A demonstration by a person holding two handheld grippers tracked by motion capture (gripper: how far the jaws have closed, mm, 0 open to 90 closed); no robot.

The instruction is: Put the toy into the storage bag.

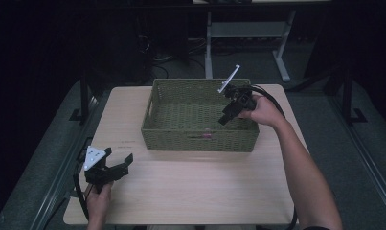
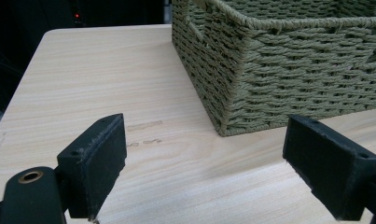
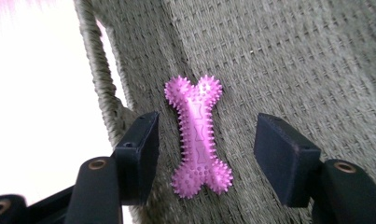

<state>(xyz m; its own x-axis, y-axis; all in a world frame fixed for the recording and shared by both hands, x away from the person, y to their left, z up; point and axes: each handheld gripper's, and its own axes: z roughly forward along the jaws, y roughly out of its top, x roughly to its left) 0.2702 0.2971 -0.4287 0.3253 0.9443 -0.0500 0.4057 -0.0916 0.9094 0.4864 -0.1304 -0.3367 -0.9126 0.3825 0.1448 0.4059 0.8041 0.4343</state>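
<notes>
A pink spiky bone-shaped toy [image 3: 198,138] lies flat on the floor of a green woven basket [image 3: 293,60], close to its front wall [image 1: 200,142], where a bit of the toy's pink [image 1: 207,134] shows. My right gripper [image 3: 206,135] hangs over it inside the basket [image 1: 227,116], jaws apart on either side of the toy and clear of it. My left gripper [image 1: 118,154] rests at the table's front left, open and holding nothing; in the left gripper view its jaws [image 2: 204,140] frame bare tabletop in front of the basket's corner [image 2: 232,93].
The basket sits at the back middle of a light wooden table [image 1: 195,182]. A handle opening [image 1: 151,106] is cut into its left wall. Beyond the table stand dark floor and white desk legs [image 1: 209,48]. Cables trail from both grippers.
</notes>
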